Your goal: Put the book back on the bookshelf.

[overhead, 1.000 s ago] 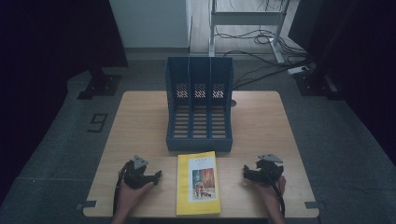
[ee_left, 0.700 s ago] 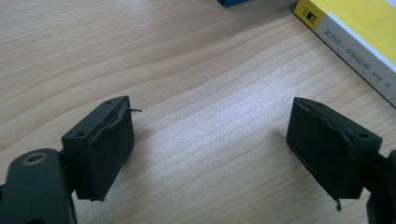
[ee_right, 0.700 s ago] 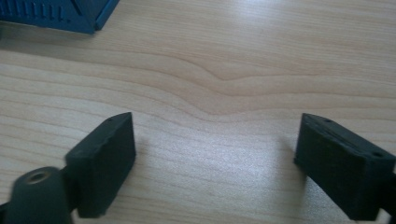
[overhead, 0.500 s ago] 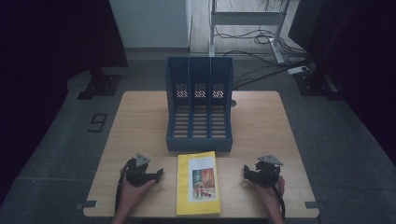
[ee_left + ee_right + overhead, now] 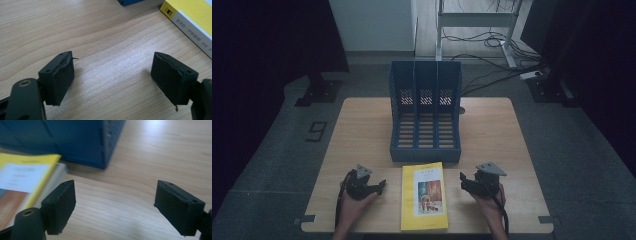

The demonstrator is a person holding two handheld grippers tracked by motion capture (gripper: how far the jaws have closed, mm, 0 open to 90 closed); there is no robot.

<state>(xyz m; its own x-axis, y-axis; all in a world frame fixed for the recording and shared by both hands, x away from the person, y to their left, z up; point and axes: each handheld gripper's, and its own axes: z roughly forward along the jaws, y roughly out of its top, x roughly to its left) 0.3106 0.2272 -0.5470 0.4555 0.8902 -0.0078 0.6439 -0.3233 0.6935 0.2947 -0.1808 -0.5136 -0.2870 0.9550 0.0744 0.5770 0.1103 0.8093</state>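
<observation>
yellow book (image 5: pixel 424 196) flat on table (image 5: pixel 362 135), just before blue file rack (image 5: pixel 425 112); left tool (image 5: pixel 381 187), right tool (image 5: pixel 463 181) flanking, apart.

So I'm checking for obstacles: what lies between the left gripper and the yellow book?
Nothing but bare wooden table. In the high view, the left gripper sits just left of the yellow book, with plain tabletop between them.

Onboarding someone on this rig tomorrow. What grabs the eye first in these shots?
The yellow book lying flat at the near edge of the wooden table, the brightest thing in the high view. Right behind it stands the blue three-slot file rack, its slots empty. The left claw and right claw flank the book, jaws open with nothing between them; both have just been closing a little.
</observation>
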